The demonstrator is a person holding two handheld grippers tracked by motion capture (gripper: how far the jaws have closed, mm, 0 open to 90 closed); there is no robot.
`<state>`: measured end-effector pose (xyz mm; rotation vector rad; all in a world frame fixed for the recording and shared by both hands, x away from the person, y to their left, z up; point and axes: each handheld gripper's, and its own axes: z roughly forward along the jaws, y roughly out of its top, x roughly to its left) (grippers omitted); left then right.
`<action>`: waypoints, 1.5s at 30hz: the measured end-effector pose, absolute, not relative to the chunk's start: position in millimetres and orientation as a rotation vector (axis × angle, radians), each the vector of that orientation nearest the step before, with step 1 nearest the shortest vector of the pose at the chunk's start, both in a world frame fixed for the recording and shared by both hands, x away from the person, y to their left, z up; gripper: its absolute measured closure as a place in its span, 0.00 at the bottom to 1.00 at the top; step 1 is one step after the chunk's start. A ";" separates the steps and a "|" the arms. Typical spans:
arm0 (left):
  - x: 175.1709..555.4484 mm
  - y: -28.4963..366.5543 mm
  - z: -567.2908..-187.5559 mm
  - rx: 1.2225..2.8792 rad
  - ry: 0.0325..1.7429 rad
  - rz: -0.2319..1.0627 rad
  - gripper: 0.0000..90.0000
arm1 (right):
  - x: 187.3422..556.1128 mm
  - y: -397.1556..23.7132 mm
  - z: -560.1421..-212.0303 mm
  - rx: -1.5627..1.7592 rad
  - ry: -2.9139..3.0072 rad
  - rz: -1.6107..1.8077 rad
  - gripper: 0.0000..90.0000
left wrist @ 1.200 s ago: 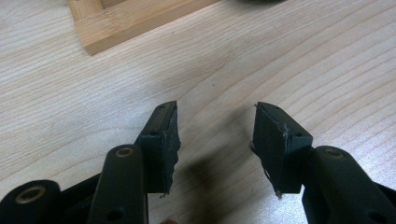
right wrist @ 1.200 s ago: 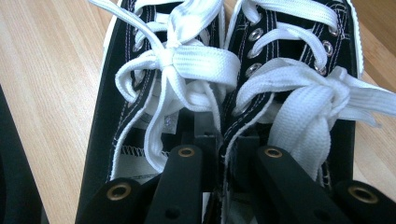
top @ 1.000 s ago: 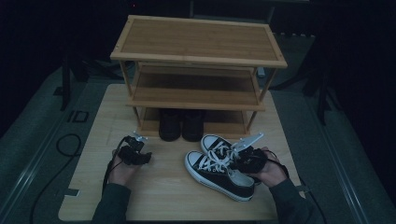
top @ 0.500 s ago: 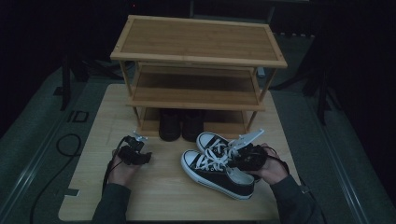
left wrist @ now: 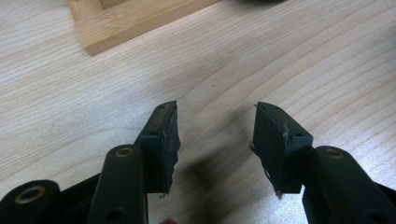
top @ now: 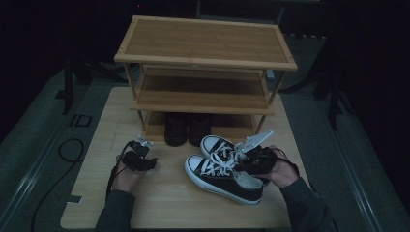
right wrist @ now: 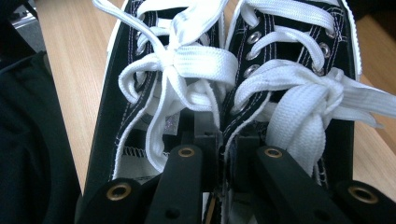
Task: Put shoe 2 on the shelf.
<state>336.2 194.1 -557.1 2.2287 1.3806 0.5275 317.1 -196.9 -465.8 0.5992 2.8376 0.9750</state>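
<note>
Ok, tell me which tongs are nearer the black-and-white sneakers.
Right. The right tongs clamp the sneakers' adjoining inner collars; the left tongs hover open over bare table, off to their side.

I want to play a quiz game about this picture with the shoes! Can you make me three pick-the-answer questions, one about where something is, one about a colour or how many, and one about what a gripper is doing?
1. Where are the dark boots?
A. On top of the rack
B. On the lowest shelf of the wooden rack
C. On the floor beside the table

2. What colour are the sneakers' laces?
A. White
B. Red
C. Black

3. What is the right gripper doing?
A. Hanging open over the table
B. Holding a boot
C. Pinching the inner edges of both sneakers together

Answers:
1 B, the boots stand under the two upper shelves, at the bottom.
2 A, the right gripper view shows white laces on black canvas.
3 C, its jaws are shut on the two sneakers' adjoining sides.
</note>
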 end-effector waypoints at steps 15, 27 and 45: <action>336.9 193.7 -558.8 2.232 1.382 0.525 0.57 | 318.8 -194.6 -443.8 0.536 2.817 1.007 0.95; 337.0 192.8 -559.4 2.237 1.381 0.523 0.56 | 318.3 -194.1 -419.9 0.487 2.808 1.105 0.95; 337.0 192.5 -559.6 2.239 1.380 0.525 0.56 | 331.4 -189.1 -363.0 0.435 2.734 1.170 0.95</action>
